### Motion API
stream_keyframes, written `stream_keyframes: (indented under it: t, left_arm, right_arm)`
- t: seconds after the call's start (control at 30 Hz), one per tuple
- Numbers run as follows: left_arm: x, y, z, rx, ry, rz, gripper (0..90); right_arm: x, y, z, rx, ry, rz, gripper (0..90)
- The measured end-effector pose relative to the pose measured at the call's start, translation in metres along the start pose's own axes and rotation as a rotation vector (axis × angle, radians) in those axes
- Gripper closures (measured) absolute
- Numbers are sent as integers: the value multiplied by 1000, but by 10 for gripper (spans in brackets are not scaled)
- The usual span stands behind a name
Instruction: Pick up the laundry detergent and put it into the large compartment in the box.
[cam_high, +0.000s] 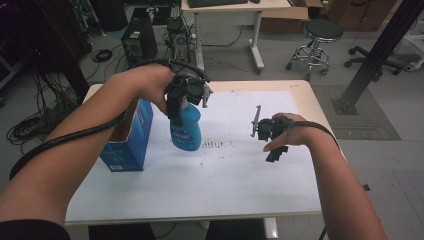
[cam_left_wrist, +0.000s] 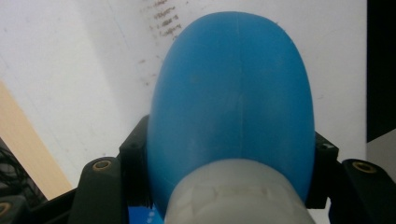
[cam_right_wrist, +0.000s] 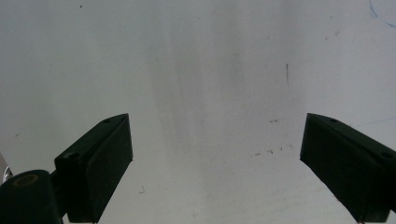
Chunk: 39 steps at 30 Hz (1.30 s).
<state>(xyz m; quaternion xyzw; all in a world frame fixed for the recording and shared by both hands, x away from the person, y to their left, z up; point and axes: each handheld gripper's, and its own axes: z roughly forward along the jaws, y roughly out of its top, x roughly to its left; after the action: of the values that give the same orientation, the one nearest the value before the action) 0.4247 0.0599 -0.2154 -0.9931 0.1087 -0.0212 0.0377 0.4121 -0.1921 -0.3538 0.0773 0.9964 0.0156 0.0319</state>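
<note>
Scene: a person sits at a white table (cam_high: 240, 185), a two-jaw gripper in each hand.
Left gripper (cam_high: 186, 95): points down from above, jaws clamped on the upper part of a blue bottle (cam_high: 185, 129), one pad on each flank just below the cap; gripping high probably lets the body hang straight.
Bottle, position: upright beside an open blue box (cam_high: 127, 137), just right of it; whether its base touches the table cannot be told from the high view.
Bottle, look: smooth, rounded bright blue plastic with a faint mould seam down the middle (cam_left_wrist: 233, 102), a pale ribbed cap (cam_left_wrist: 236, 193) and a printed label low on the front (wording too small to read).
Right gripper (cam_high: 272, 137): well apart from the bottle, over bare table, jaws spread wide with nothing between them, seemingly waiting.
Tabletop: white, with small dark scuffs (cam_high: 212, 144) near the bottle.
</note>
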Motion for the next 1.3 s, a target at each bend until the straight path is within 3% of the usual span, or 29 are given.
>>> stream_keyframes:
  t: [0.23,0.3,0.4,0.67,0.77,0.8,0.83,0.87,0.9,0.93,0.97,1.03,1.07,1.1,1.13,1.3]
  left_arm:
    - [-2,-5,-20,32,-7,-107,378]
    - [-2,-5,-23,31,-5,-116,378]
    - [-3,-11,-35,36,6,-161,378]
    - [-4,-18,-52,44,27,-201,379]
    - [0,-23,-59,34,16,-249,379]
    - [1,-25,-61,34,9,-275,379]
    - [5,-29,-66,38,-4,-347,379]
    - [6,-31,-70,43,-7,-376,378]
    - [6,-31,-70,43,-7,-376,378]
    - [7,-34,-76,33,-7,-439,378]
    - [8,-36,-80,27,-8,-474,379]
    - [8,-37,-81,24,-5,-490,379]
    - [8,-38,-87,13,-5,-537,378]
    - [8,-38,-87,13,-5,-537,379]
    - [8,-39,-89,3,-10,-569,379]
    - [8,-41,-100,-16,-23,-647,378]
  right_arm:
    - [-1,3,0,-5,-1,-4,91]
    - [-1,3,0,-6,0,-4,91]
    - [-2,4,-1,-3,0,-4,92]
    - [-2,2,-3,-12,-8,-4,91]
    - [-1,1,-3,-16,-11,0,92]
    - [-1,1,-4,-16,-14,1,91]
    - [-1,1,-4,-17,-13,3,91]
    - [-1,0,-5,-19,-14,0,92]
    - [-1,0,-5,-19,-14,0,92]
    - [0,0,-6,-20,-15,-1,92]
    - [0,0,-6,-22,-16,-3,92]
    - [0,-1,-5,-20,-18,-4,92]
    - [1,0,-5,-17,-20,-11,92]
    - [1,0,-5,-17,-20,-11,92]
    - [1,0,-5,-17,-20,-15,92]
    - [2,3,-5,-20,-20,-18,93]
